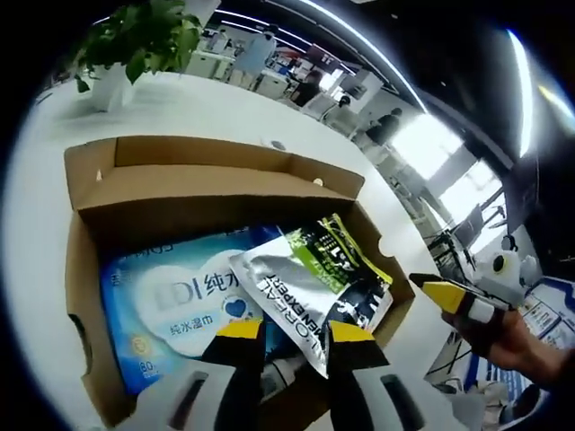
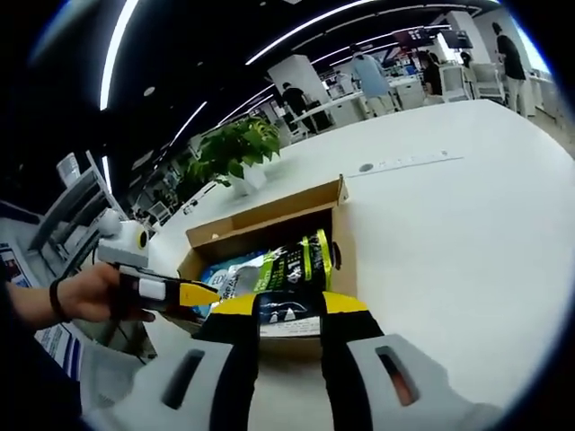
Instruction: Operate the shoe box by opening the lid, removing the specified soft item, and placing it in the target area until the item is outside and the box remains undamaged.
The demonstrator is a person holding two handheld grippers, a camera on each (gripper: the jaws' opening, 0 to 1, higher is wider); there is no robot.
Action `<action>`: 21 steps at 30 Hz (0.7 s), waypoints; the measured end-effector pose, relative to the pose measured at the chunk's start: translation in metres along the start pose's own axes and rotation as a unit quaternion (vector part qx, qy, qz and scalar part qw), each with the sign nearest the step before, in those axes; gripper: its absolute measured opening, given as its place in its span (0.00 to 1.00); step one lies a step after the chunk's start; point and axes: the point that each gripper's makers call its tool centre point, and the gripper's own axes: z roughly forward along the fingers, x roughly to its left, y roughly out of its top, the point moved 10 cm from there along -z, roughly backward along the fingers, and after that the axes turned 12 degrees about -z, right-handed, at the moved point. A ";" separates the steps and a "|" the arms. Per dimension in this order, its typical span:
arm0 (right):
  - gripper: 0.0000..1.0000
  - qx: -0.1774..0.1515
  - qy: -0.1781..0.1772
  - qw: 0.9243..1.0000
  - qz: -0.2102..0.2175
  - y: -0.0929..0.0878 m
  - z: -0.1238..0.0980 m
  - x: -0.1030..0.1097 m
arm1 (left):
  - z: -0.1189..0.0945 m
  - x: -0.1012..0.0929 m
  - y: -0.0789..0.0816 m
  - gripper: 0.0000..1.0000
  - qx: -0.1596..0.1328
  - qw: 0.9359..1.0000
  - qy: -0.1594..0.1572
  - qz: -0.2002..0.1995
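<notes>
While the shoe box (image 1: 135, 260) sat open on the white table (image 1: 216, 108), the blue wipes pack (image 1: 180, 305) lay flat inside, and the silver pouch (image 1: 310, 287) leaned on it to the right. Left gripper (image 1: 296, 337) hung over the pouch, jaws apart. Right gripper (image 2: 289, 310) waited, jaws apart, at the box's edge. A good grab would pinch only the pouch's top and lift gently, not bumping the cardboard.

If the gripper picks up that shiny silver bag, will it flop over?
Probably. The silver bag looks like thin crinkled foil, so it may bend and sag. Its glossy skin could be slippery. It leans loosely on the blue wipes pack, so it seems light.
</notes>
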 end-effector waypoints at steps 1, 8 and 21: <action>0.23 0.000 0.001 1.000 0.000 0.000 0.001 0.000 | 0.002 -0.001 -0.002 0.22 0.007 1.000 -0.004 -0.002; 0.22 0.002 0.004 1.000 0.001 0.000 0.005 0.003 | 0.001 0.002 -0.002 0.07 0.006 1.000 -0.002 -0.003; 0.22 0.017 0.005 1.000 -0.014 0.007 0.013 0.003 | -0.010 0.012 0.001 0.02 -0.002 1.000 0.000 -0.003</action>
